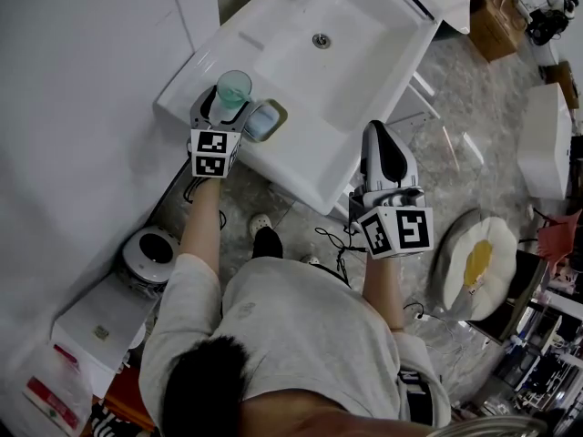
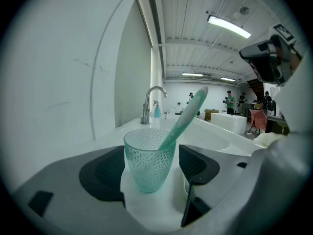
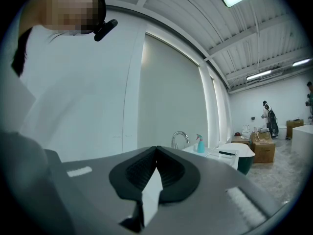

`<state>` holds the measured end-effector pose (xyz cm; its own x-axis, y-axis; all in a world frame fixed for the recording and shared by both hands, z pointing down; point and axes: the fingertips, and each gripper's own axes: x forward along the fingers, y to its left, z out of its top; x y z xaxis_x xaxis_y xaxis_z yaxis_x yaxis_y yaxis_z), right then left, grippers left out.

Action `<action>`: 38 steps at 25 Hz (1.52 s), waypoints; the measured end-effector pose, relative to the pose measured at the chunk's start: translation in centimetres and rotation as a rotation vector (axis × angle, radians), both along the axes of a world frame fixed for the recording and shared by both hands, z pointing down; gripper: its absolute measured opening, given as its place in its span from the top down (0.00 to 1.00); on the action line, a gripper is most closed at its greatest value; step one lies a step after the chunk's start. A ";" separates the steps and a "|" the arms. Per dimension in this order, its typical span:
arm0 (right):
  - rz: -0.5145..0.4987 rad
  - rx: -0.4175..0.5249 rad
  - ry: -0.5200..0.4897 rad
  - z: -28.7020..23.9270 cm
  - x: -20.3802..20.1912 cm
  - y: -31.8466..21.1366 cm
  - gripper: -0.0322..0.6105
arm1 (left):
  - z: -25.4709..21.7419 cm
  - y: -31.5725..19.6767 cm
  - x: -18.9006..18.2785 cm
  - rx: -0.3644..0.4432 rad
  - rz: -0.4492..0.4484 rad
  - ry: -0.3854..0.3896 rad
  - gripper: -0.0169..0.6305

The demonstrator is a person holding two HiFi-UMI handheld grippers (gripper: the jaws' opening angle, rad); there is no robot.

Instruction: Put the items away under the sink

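White worktop (image 1: 301,167) beside the basin carries a green cup (image 2: 146,155) with a toothbrush (image 2: 183,119), standing between the spread jaws of the left hand-held gripper (image 2: 150,169). The right hand-held gripper (image 3: 155,153), pressed together and empty, hangs over the grey stone floor (image 1: 446,89).

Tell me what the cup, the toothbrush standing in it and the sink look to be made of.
Cup: translucent teal with a dimpled surface. Most likely plastic, though pressed glass cannot be ruled out.
Toothbrush: opaque, matte teal handle, apparently plastic.
Sink: glossy white with soft reflections, so it looks like glazed ceramic or a similar moulded material.
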<state>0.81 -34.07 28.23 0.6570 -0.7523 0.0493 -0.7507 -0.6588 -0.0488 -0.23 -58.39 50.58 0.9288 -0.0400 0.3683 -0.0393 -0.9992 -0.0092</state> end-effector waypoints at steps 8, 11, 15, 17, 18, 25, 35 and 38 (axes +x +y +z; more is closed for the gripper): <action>0.003 -0.010 -0.001 0.1 -0.1 0.3 0.93 | -0.2 -0.2 0.0 0.021 -0.003 0.016 0.49; 0.002 -0.011 0.002 0.0 -0.3 0.5 0.93 | -0.5 0.0 -0.4 -0.003 -0.005 0.026 0.49; -0.003 -0.002 0.008 -0.2 -0.8 0.9 0.93 | -2.2 0.4 -1.0 -0.017 -0.008 0.074 0.49; -0.006 0.005 0.012 -0.4 -1.0 1.1 0.93 | -3.3 0.7 -1.2 -0.032 -0.006 0.093 0.49; -0.008 0.010 0.013 -0.5 -1.0 1.3 0.93 | -3.9 0.9 -1.3 -0.040 -0.004 0.101 0.49; -0.014 0.040 0.028 -1.6 -2.1 2.7 0.93 | -8.3 2.8 -2.6 -0.035 0.028 0.152 0.49; 0.022 0.082 0.052 -3.0 -3.5 6.8 0.93 | -13.9 8.0 -4.5 -0.057 0.076 0.226 0.49; 0.046 0.086 0.061 -3.4 -3.8 8.7 0.93 | -15.2 10.1 -4.8 -0.054 0.101 0.234 0.49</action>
<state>-3.01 -25.34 24.86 0.6904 -0.7213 -0.0548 -0.7234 -0.6877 -0.0620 -5.04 -48.26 35.34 0.9873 0.0712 0.1422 0.0659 -0.9970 0.0417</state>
